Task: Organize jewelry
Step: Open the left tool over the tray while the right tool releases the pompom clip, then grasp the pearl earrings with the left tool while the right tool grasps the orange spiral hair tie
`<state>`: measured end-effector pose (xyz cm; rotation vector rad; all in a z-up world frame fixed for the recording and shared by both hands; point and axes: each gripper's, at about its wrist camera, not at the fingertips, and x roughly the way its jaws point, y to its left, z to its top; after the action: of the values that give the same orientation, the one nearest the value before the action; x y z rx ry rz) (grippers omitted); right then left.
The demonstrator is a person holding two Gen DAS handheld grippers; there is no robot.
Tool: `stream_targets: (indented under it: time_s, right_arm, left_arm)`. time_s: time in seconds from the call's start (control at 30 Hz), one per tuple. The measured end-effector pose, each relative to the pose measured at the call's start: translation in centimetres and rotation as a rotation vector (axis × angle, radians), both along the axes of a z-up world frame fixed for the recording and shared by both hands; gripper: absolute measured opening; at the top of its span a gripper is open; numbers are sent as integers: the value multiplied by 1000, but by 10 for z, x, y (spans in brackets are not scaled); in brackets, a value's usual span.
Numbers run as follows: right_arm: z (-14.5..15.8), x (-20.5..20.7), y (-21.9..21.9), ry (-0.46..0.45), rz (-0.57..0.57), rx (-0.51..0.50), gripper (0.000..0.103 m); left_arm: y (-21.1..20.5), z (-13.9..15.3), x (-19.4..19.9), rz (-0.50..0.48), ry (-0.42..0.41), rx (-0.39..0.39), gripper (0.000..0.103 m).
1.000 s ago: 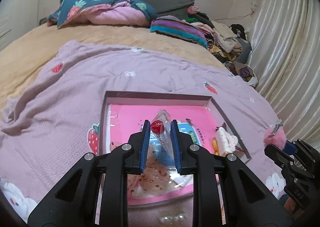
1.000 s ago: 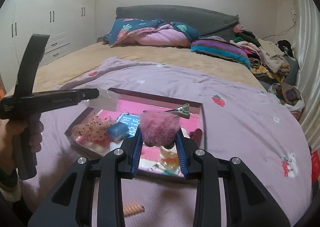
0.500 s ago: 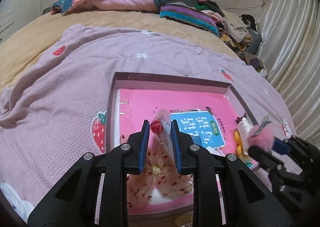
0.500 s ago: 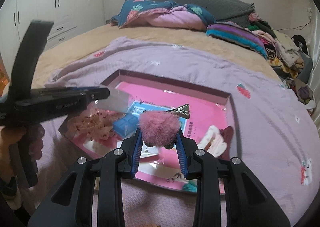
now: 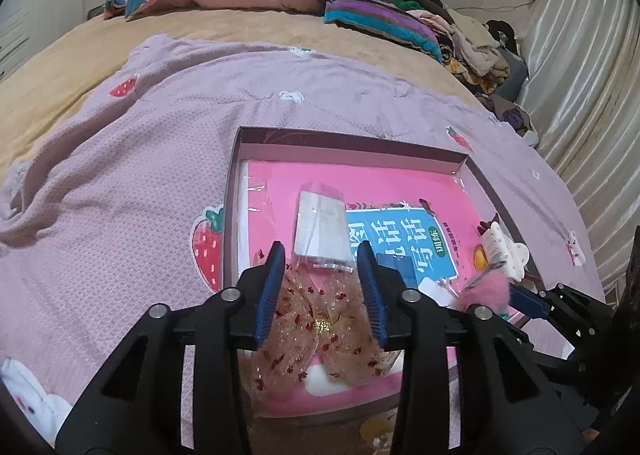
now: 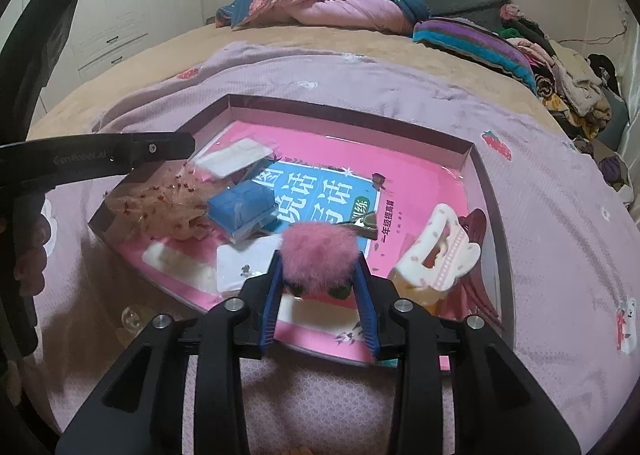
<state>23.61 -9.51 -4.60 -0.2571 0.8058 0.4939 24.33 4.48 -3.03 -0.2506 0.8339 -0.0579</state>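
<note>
Since a second ago both hands have dropped toward the shallow box (image 5: 352,143), and the little clear packet (image 5: 320,231) that the left gripper (image 5: 322,295) had pinched now lies loose on the pink book inside it. The left jaws are opening: their blue pads stand apart with nothing pressed between them. The packet lies flat just beyond the tips, its long axis running away from them and slightly aslant, and the sheer red-speckled bow (image 5: 320,327) sits right under the gap.

Moving rightward, a small blue box (image 6: 242,207) and a white card (image 6: 248,259) lie mid-box beside the bow. The right gripper (image 6: 320,283) hovers over the near right part of the box with the pink pom-pom clip (image 6: 320,251) between its pads. Those jaws are opening too, though the fluff touches both pads, so I would judge it not quite let go. The clip's metal beak points away from the jaws toward the far rim, so it should fall straight down onto the book, just left of the cream claw clip (image 6: 438,251) at the box's right wall.

The pom-pom's own fur hides whether the pads bear on its metal clip or only on the fluff. The packet's contents are too washed out by glare to make out, and a pearl-like bead (image 6: 130,317) on the lilac blanket (image 5: 140,175) outside the near rim is only half visible.
</note>
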Motion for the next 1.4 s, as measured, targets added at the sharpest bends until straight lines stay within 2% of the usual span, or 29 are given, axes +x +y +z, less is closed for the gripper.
stream_targets:
  time_s: [0.07, 0.13, 0.23, 0.33, 0.43, 0.5, 0.67, 0.8, 1.2, 1.3, 1.4]
  right_arm:
    - [3, -3, 0, -10, -1, 0, 48]
    - [8, -8, -4, -29, -9, 11, 56]
    - [18, -16, -12, -44, -13, 39, 63]
    - [29, -27, -23, -62, -27, 67, 71]
    - [39, -40, -34, -72, -36, 95, 77]
    - [43, -47, -40, -77, -40, 104, 78]
    - [50, -65, -51, -82, -40, 111, 83]
    - [47, -79, -58, -77, -35, 92, 84]
    - [13, -108, -68, 53, -20, 74, 83]
    - [4, -105, -68, 138, -8, 122, 75]
    - [-9, -100, -66, 220, -16, 140, 60]
  left_arm:
    - [0, 2, -2, -1, -4, 0, 32]
    - [1, 5, -5, 0, -12, -1, 36]
    - [1, 13, -11, -4, -28, -4, 42]
    - [0, 23, -21, -7, -54, 0, 53]
    - [-2, 31, -32, -10, -75, 7, 64]
    - [-3, 36, -42, -9, -89, 13, 76]
    - [-7, 43, -60, -14, -101, 27, 83]
    - [-10, 38, -75, -25, -89, 29, 85]
    - [-22, -1, -103, -77, 20, 69, 85]
    - [-26, -9, -109, -93, 40, 75, 80]
    - [-33, -16, -113, -116, 56, 89, 75]
